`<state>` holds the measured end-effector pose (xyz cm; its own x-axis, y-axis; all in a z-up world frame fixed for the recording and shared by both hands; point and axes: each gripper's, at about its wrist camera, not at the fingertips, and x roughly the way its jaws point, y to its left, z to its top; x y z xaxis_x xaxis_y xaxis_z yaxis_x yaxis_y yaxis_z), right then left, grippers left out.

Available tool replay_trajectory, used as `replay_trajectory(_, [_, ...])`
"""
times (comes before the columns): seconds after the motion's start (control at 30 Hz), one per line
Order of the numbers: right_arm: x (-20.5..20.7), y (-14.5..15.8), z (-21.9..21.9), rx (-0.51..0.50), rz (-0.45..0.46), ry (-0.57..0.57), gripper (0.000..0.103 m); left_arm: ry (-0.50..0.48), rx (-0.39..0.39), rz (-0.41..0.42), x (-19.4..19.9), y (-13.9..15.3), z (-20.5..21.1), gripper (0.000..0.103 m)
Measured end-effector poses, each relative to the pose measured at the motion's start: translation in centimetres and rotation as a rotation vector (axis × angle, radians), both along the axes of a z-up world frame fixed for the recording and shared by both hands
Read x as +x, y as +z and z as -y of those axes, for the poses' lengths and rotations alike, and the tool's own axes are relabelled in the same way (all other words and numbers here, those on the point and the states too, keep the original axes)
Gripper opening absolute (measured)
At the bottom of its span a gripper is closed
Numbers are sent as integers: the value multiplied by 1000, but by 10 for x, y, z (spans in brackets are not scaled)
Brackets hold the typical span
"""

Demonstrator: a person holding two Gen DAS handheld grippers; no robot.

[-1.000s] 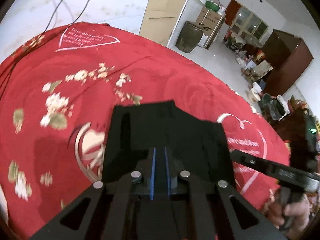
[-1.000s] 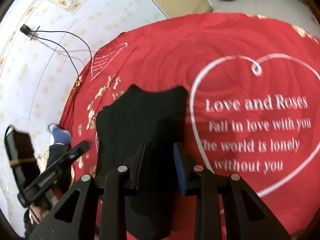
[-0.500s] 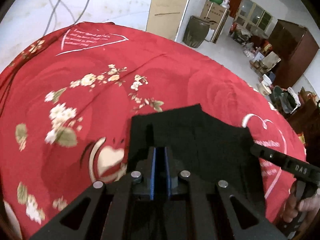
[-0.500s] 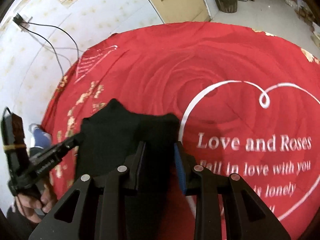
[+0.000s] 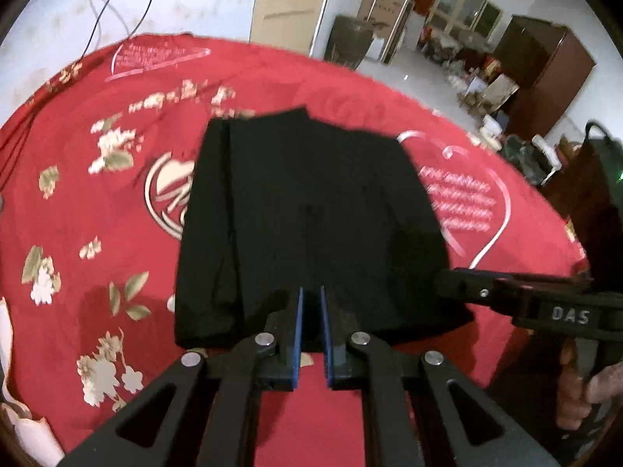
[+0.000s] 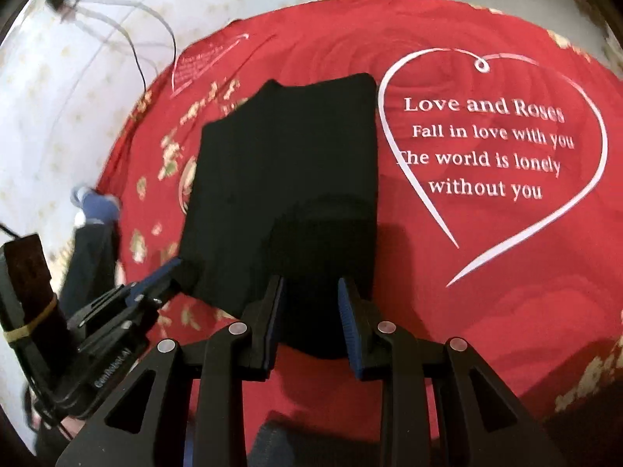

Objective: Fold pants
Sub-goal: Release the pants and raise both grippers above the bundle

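Note:
The black pants point(image 5: 307, 218) lie folded into a flat rectangle on the red bedspread point(image 5: 97, 233); they also show in the right wrist view point(image 6: 288, 179). My left gripper point(image 5: 310, 303) hovers at the near edge of the pants, its jaws a narrow gap apart with nothing between them. My right gripper point(image 6: 309, 295) is open over the near right corner of the pants, empty. The right gripper's body point(image 5: 545, 307) shows at the pants' right edge in the left wrist view. The left gripper point(image 6: 155, 284) shows at their left corner in the right wrist view.
The bedspread point(image 6: 506, 272) bears a white heart with text point(image 6: 486, 144) right of the pants and flower prints point(image 5: 43, 280) to the left. A white wall with cables point(image 6: 97, 39) lies behind. A doorway, a dark jar point(image 5: 348, 46) and cabinets point(image 5: 545, 78) stand beyond the bed.
Both grippers have drawn back from the pants and lifted. The left jaws, shut on the cloth before, now stand slightly apart and empty. The pants lie flat in full view.

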<state>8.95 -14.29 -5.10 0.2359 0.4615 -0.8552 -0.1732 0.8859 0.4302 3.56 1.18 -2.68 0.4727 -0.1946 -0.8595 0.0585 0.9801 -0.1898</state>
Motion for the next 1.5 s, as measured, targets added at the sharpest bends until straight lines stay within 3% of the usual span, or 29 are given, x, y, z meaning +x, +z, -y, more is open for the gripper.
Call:
replay_trajectory(0.2, [2,-12,-15,-116,2,52,31,12,-2,7,3,-8,-2,12])
replay_trajectory(0.3, [-1,-12,-20,-136,25,83,41,20,-13,6,4,-8,-4,12])
replay_trajectory(0.4, [-3,-8,-18,-116,17,75,46,34,17,8,-3,3,-3,13])
replay_trajectory(0.57, [-18,5,7,22,-7,-12,46,54,50,44,-17,28,-5,13])
replay_trajectory(0.7, [-34,18,12,41,32,-18,46,64,31,90,-26,48,-8,14])
replay_trajectory(0.77, [-41,24,13,41,63,-14,46,68,26,109,-31,56,-10,23])
replay_trajectory(0.93, [-53,36,18,42,118,-20,46,74,16,138,-36,68,-12,27])
replay_trajectory(1.17, [-49,45,10,46,154,5,46,69,25,149,-35,70,-13,27])
replay_trajectory(1.27, [-47,44,7,57,145,16,51,62,28,146,-34,68,-13,28])
replay_trajectory(1.5, [-39,34,7,80,108,12,51,60,37,115,-30,54,-13,31])
